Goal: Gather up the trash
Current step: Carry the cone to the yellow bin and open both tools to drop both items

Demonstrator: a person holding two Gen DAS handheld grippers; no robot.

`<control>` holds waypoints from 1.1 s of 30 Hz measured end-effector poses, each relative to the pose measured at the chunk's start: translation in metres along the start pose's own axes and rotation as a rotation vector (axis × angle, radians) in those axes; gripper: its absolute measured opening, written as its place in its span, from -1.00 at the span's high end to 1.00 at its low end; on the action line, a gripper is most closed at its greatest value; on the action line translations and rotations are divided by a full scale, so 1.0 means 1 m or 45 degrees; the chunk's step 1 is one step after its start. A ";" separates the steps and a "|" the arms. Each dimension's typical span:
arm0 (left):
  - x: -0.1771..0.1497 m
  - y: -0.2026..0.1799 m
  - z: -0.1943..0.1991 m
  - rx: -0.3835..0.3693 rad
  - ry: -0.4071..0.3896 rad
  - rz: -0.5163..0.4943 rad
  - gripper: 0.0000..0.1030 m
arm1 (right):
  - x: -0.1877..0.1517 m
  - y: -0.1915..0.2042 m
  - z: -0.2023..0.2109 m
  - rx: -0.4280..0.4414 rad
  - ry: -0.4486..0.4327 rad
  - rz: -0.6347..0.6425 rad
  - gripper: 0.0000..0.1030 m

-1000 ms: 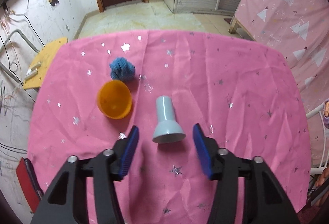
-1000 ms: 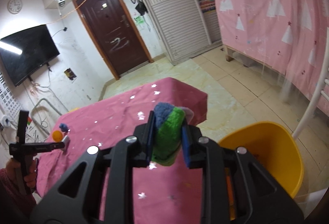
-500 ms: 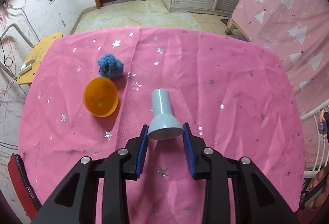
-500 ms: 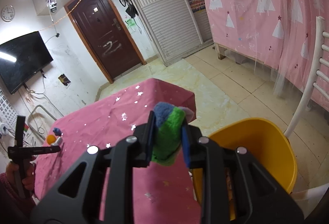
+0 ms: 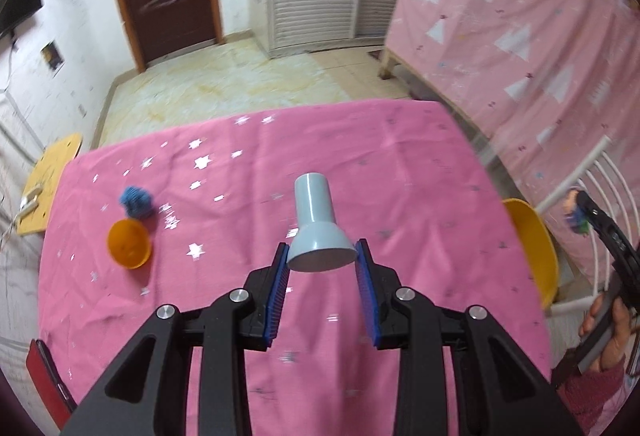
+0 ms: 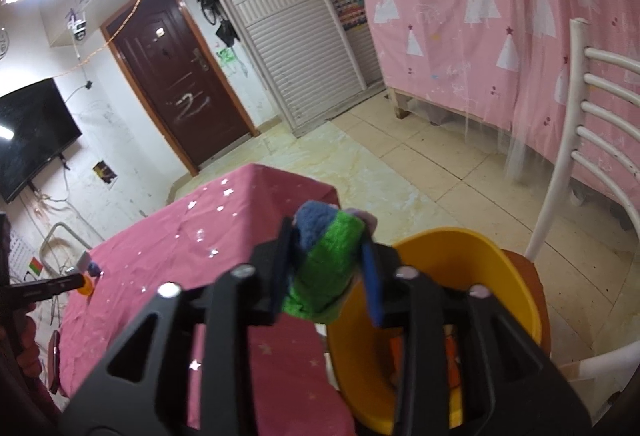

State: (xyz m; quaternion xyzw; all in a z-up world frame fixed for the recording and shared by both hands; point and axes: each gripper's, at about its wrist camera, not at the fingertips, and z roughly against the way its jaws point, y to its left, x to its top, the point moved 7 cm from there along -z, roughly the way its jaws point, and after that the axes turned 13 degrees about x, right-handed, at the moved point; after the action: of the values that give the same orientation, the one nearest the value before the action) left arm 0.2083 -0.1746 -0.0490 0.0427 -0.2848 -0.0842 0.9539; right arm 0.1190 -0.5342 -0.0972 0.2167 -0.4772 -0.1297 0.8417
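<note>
Left gripper (image 5: 322,256): jaws clamped on the wide base of a grey funnel (image 5: 316,224), one blue pad on each side. The funnel is held above the pink worktop (image 5: 420,203), narrow end pointing away from the camera.

Right gripper (image 6: 326,256): jaws opening, with a green-and-blue cloth wad (image 6: 324,268) between them. The wad touches the left pad; the right pad stands just clear of it. The gripper sits at the worktop's edge, beside and above a yellow bin (image 6: 472,276) on a chair (image 6: 568,163). Orange items lie in the bin.

On the worktop, well apart from the funnel: an orange cup (image 5: 129,244) on its side and a blue yarn ball (image 5: 137,200), touching each other.
</note>
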 end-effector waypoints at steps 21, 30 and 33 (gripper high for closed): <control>-0.010 -0.212 0.055 -0.329 -0.140 -0.440 0.51 | 0.024 -0.035 0.050 0.073 -0.220 -0.178 -0.37; -0.011 -0.276 0.046 -0.431 -0.149 -0.490 0.51 | 0.029 -0.053 0.065 0.075 -0.273 -0.233 -0.47; -0.010 -0.293 0.042 -0.460 -0.136 -0.497 0.50 | 0.031 -0.059 0.070 0.080 -0.294 -0.253 -0.47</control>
State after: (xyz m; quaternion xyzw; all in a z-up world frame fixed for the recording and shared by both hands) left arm 0.1371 -0.4621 -0.0578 -0.0787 -0.3015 -0.3183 0.8953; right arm 0.0745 -0.6157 -0.0715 0.2729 -0.5508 -0.2214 0.7570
